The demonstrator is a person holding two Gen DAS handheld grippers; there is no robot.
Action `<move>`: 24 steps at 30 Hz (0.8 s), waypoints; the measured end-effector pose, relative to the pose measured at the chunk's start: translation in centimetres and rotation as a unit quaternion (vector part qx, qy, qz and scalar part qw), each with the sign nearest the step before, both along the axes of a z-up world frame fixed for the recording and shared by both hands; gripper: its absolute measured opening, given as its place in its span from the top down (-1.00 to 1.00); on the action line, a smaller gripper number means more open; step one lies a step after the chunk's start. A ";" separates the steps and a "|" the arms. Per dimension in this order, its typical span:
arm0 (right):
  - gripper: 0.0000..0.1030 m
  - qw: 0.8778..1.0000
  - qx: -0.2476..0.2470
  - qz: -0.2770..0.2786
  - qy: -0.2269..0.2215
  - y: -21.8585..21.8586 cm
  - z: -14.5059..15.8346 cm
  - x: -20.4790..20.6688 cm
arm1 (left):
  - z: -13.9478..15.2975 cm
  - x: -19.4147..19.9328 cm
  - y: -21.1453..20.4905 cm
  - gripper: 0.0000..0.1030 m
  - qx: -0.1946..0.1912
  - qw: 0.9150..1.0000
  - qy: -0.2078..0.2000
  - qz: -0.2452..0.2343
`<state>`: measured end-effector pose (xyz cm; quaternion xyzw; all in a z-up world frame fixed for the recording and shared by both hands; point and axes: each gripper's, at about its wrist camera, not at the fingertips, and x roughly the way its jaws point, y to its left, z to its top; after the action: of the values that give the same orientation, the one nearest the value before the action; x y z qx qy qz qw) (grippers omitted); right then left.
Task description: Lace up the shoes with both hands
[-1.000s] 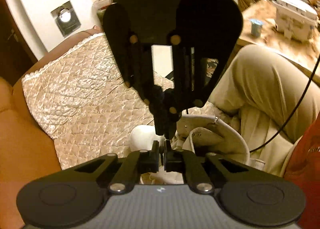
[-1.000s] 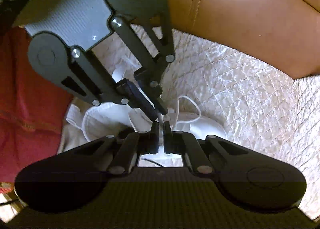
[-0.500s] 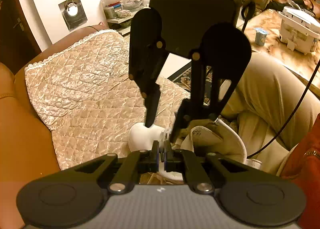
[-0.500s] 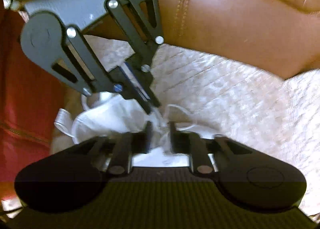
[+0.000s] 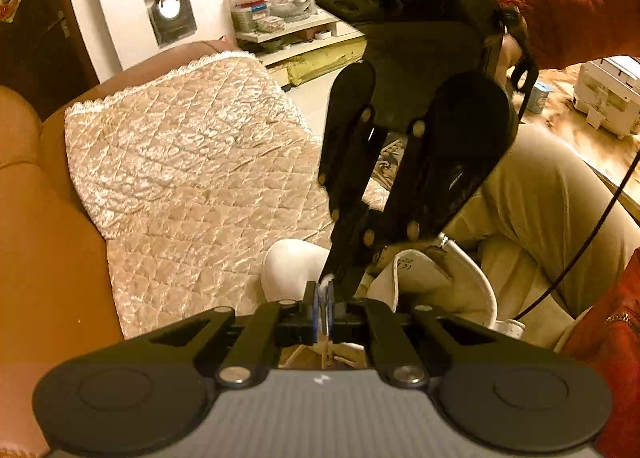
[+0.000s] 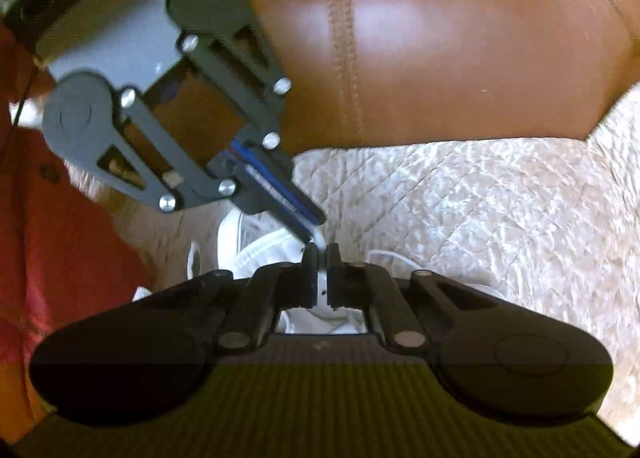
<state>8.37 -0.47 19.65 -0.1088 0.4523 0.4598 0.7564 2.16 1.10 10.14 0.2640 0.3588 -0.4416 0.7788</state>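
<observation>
A white shoe [image 5: 290,264] lies on the quilted sofa cover, its open collar [image 5: 444,286] towards the person's lap; the right wrist view shows the shoe [image 6: 252,246] under both tools. My left gripper [image 5: 324,298] is shut, a white lace [image 5: 326,286] pinched between its blue pads. From above, my right gripper [image 5: 334,282] comes down tip to tip against it. In its own view the right gripper [image 6: 319,272] has its jaws closing tight on the white lace [image 6: 319,254], just below the left gripper [image 6: 314,227]. The eyelets are hidden.
A quilted beige cover [image 5: 192,177] spreads over the brown leather sofa [image 6: 460,57]. The person's beige trouser leg [image 5: 552,193] and red sleeve [image 5: 576,9] fill the right side. A black cable [image 5: 580,250] hangs across the leg. A low table [image 5: 568,125] with boxes stands beyond.
The right gripper opened, shifted and tilted over the shoe, then closed again on the lace next to the left tips. The left gripper stayed shut and nearly still.
</observation>
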 end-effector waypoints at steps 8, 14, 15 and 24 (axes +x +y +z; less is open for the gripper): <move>0.89 0.984 -0.170 0.057 -0.017 1.1 0.0 -0.8 | 0.0 -0.6 0.3 0.64 0.002 1.000 0.018 0.022; 0.89 0.929 -0.324 0.169 -0.058 5.1 -1.1 -1.3 | -0.8 -0.8 0.0 0.26 -0.002 0.998 0.037 0.047; 0.89 0.922 -0.337 0.177 -0.067 5.6 -1.4 -1.3 | -0.9 -0.6 0.1 0.25 -0.005 0.998 0.041 0.055; 0.89 0.892 -0.388 0.225 -0.059 7.5 -4.4 -2.5 | -2.3 0.7 0.8 0.39 -0.021 0.991 0.085 0.097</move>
<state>5.89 7.03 15.20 -0.5192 0.5127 0.3986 0.5556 2.82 1.88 7.79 0.1732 0.4379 -0.3923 0.7902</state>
